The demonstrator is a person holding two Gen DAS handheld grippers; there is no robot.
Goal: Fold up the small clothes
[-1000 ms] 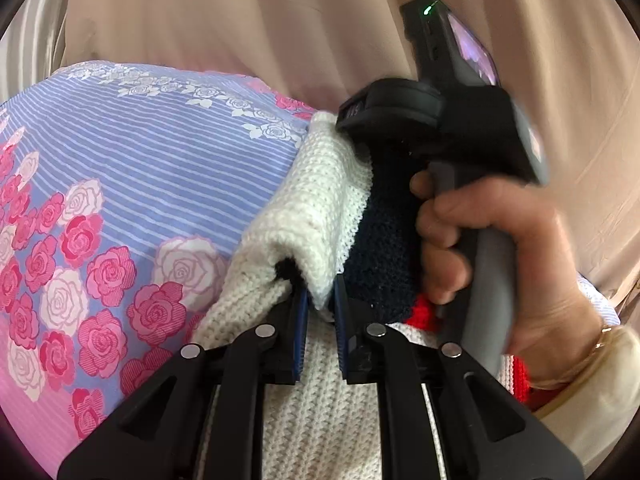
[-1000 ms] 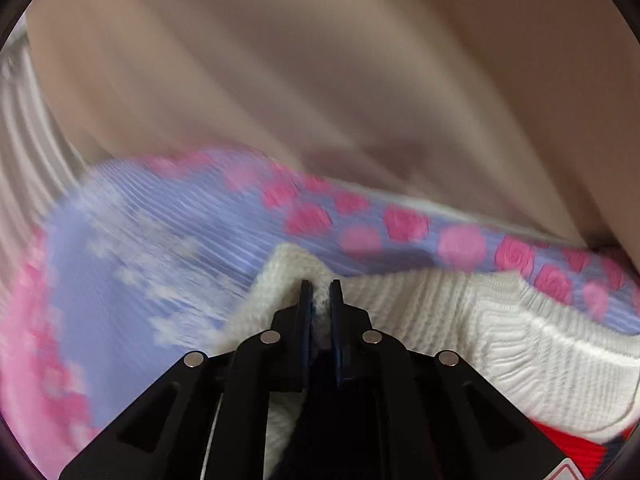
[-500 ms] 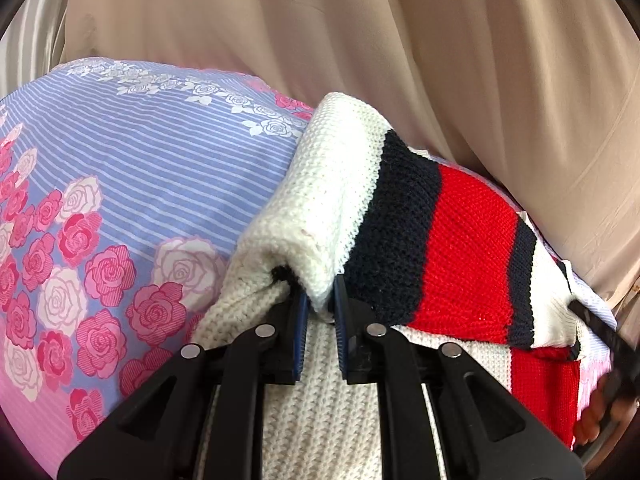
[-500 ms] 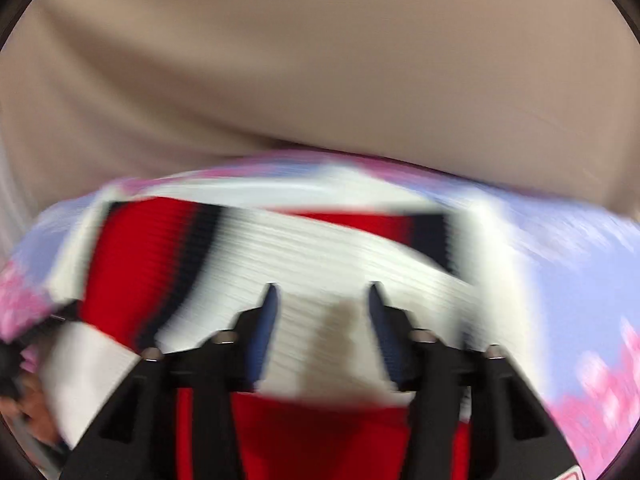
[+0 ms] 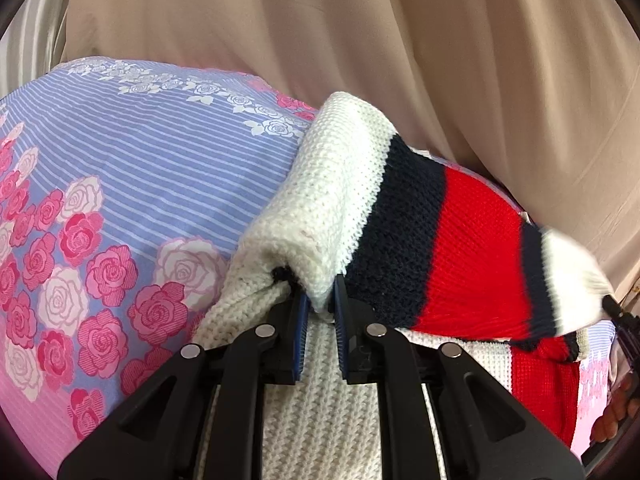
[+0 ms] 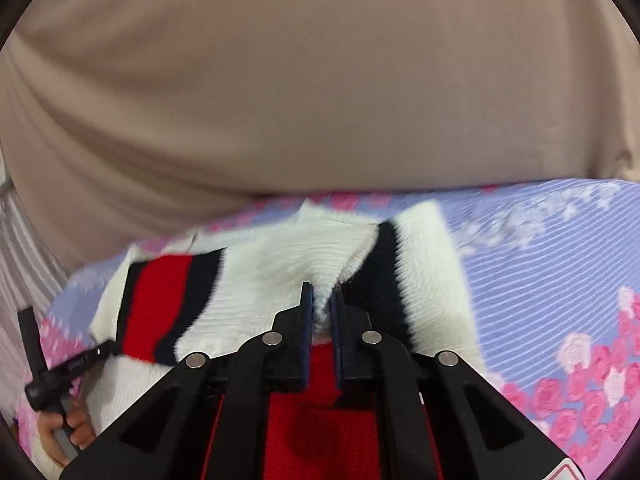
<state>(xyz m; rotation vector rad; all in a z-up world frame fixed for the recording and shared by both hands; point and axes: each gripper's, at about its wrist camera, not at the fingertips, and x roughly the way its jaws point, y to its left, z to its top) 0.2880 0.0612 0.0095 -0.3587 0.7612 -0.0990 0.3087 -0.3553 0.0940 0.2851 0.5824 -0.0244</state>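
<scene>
Hidden: sweater (image 5: 404,236) far cuff was blurred.
Jaws: left gripper (image 5: 319,312) was clamped on the sweater; right gripper (image 6: 320,308) had just closed on it.
Surface: floral sheet (image 5: 152,168), beige curtain (image 5: 360,40) behind.

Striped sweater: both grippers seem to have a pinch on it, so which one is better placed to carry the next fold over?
Probably the right gripper: its jaws have just closed on the sweater at a fresh spot, while the left gripper pins a folded white edge as an anchor.

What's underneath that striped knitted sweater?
Under the white, navy and red knitted sweater lies a blue striped bedsheet with pink roses. What is beneath the sheet is covered.
</scene>
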